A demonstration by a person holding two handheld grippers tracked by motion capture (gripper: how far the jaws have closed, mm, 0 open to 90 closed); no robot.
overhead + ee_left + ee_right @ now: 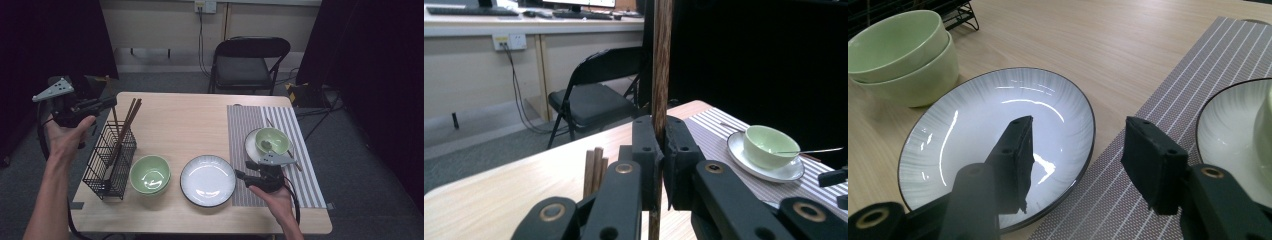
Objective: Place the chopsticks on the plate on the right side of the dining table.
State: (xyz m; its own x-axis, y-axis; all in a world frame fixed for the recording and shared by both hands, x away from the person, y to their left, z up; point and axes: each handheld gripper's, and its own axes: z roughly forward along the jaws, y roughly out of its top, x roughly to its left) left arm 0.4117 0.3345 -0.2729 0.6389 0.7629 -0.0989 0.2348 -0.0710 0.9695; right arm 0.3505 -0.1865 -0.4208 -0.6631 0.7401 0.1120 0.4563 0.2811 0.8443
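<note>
My left gripper [111, 102] [661, 135] is raised above the back of a black wire basket [112, 160] at the table's left, shut on one dark wooden chopstick [662, 60] [115, 120] that stands upright between its pads. More chopsticks [127, 122] [594, 170] lean in the basket. My right gripper [240, 175] [1078, 150] stands open and low at the right rim of a white dark-rimmed plate [207, 180] [978, 130], nothing between its pads. Two stacked green bowls [150, 174] [903, 55] sit left of the plate.
A striped placemat [245, 125] [1168, 100] covers the table's right side. On it a small green bowl [272, 140] [769, 145] with a spoon [809, 150] sits on a white saucer [250, 147] [1228, 130]. A folding chair [247, 62] stands behind the table.
</note>
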